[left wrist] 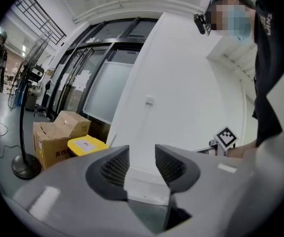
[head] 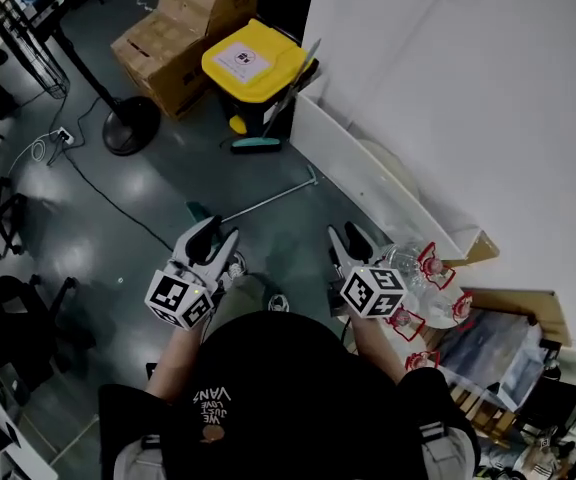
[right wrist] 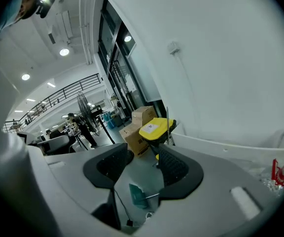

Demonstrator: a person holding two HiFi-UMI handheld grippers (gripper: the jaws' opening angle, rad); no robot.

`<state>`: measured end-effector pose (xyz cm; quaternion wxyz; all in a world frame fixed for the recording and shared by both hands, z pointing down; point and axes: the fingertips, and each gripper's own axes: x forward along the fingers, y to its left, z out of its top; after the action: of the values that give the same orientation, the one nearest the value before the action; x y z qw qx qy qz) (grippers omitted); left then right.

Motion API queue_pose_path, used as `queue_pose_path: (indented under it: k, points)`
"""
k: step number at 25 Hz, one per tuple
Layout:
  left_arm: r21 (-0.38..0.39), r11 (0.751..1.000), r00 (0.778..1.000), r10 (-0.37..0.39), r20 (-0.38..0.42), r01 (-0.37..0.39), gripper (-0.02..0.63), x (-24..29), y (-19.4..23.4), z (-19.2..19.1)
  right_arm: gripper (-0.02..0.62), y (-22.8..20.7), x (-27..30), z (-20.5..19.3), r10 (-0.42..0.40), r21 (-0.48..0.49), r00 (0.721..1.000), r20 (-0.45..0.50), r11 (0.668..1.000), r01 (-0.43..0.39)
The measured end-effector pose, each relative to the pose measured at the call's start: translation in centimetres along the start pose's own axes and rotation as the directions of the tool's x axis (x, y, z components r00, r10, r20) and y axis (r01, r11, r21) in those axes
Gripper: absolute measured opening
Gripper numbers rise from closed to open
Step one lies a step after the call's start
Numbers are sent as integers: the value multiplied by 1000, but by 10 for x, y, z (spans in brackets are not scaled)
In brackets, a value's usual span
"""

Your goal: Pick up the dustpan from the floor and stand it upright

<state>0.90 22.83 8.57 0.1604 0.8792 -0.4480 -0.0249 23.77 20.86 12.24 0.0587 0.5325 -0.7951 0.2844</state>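
Left hand-held gripper [head: 218, 231] and right hand-held gripper [head: 348, 235] gape empty near the dustpan [head: 268, 200] — best to clamp its handle squarely, then tip it upright.

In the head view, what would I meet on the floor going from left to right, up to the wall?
From the left: white power strip → round fan base → bin with yellow lid → white wall. The dustpan and the cardboard boxes overlap these, so I leave them out.
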Motion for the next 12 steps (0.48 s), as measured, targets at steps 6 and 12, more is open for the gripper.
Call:
queue_pose_path:
  k: [6, 12]
  points:
    - [6, 997, 997, -74, -29, 74, 172, 37, 43, 15, 173, 6, 43, 15, -51, 8, 999, 2, 999, 51]
    - [26, 988, 987, -152, -48, 153, 172, 66, 91, 34, 173, 19, 90, 28, -107, 34, 994, 30, 994, 106]
